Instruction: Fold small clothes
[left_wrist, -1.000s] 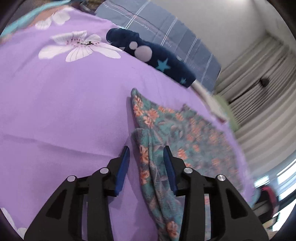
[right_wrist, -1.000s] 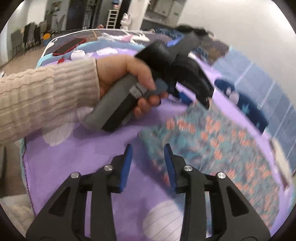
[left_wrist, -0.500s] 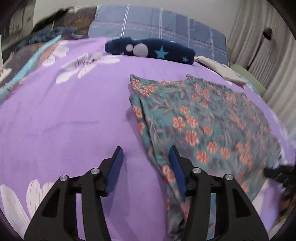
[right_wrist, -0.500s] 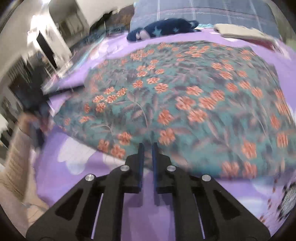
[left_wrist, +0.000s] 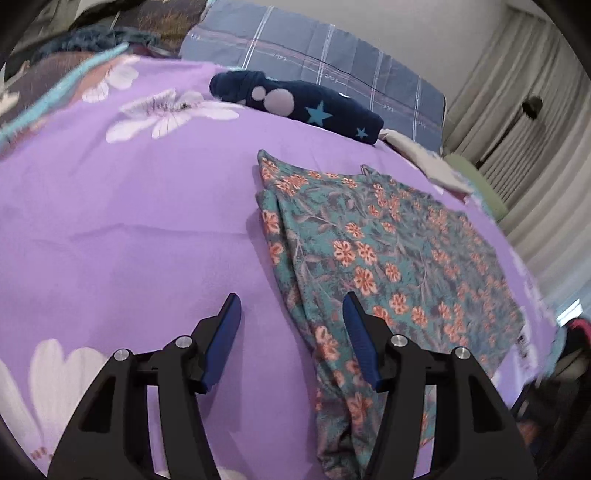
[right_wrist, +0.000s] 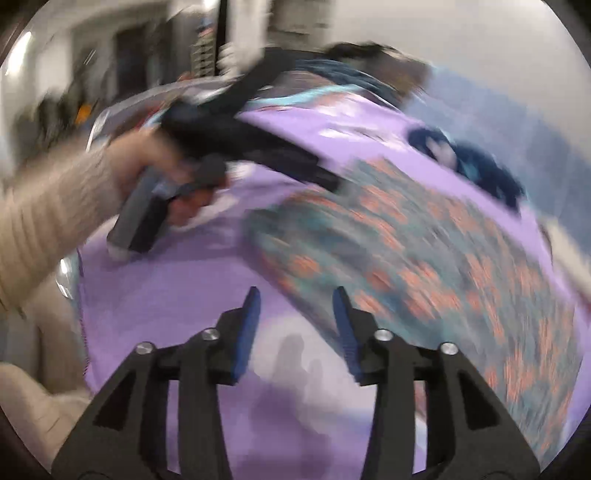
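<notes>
Floral garment (left_wrist: 388, 254) edge between open jaws.

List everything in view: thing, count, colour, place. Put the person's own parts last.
Bedspread: one, purple with white flowers, covering the bed.
Floral garment: one, teal with orange flowers, lying flat on the bedspread, its near left edge folded.
Dark garment: one, navy with stars and pale dots, rolled up near the pillow.
Pillow: one, grey-blue plaid, at the head of the bed.
Pale cloth: one, cream, at the bed's far right edge.
Curtains: grey, on the right.
Left gripper: black with blue pads, open, over the floral garment's left edge.
Right gripper: black with blue pads, open, nothing between its pads.
Left hand: one, cream ribbed sleeve, holding the left gripper's handle.
</notes>
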